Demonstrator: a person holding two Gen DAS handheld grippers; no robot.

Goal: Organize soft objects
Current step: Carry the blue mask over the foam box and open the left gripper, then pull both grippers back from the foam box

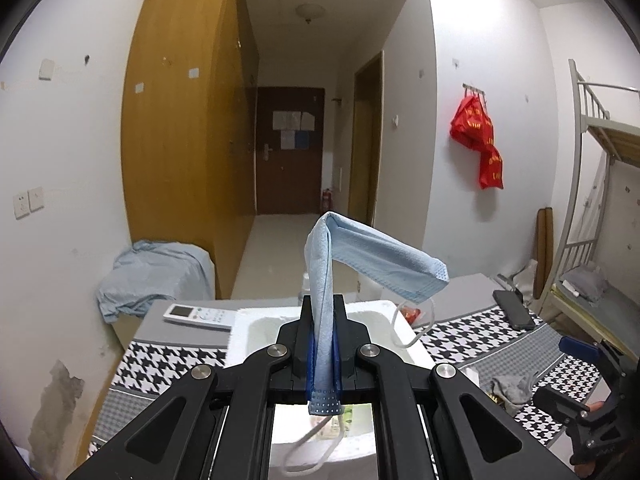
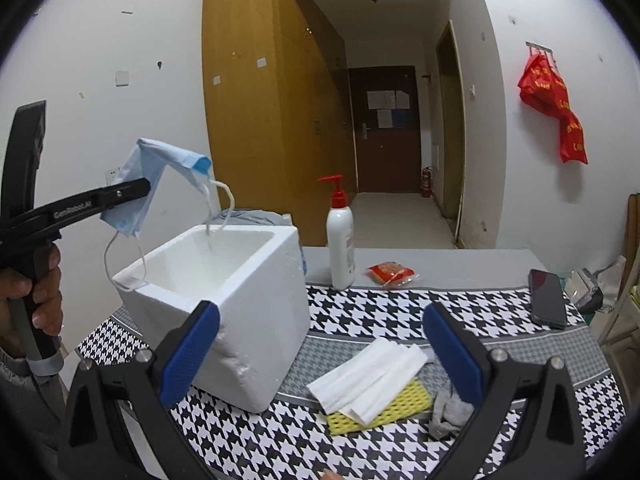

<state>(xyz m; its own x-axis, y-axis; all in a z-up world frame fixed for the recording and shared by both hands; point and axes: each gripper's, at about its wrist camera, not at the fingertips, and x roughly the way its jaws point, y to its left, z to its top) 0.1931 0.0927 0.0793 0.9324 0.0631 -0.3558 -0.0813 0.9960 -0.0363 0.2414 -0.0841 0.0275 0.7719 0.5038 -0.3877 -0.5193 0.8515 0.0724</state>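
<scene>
My left gripper (image 1: 323, 312) is shut on a light blue face mask (image 1: 372, 258), held above the open white foam box (image 1: 394, 320). In the right wrist view the mask (image 2: 140, 184) hangs from the left gripper (image 2: 146, 188) over the box (image 2: 240, 292), its ear loops dangling onto the box rim. My right gripper (image 2: 320, 340) is open and empty, low over the table. Folded white tissues (image 2: 372, 376), a yellow sponge cloth (image 2: 400, 408) and a grey sock (image 2: 448, 412) lie between its fingers.
The houndstooth tablecloth (image 2: 360, 312) carries a pump lotion bottle (image 2: 340, 240), a red snack packet (image 2: 390, 272) and a phone (image 2: 548, 298). A white remote (image 1: 198, 316) lies beyond the box. A bunk bed (image 1: 592, 200) stands to the right.
</scene>
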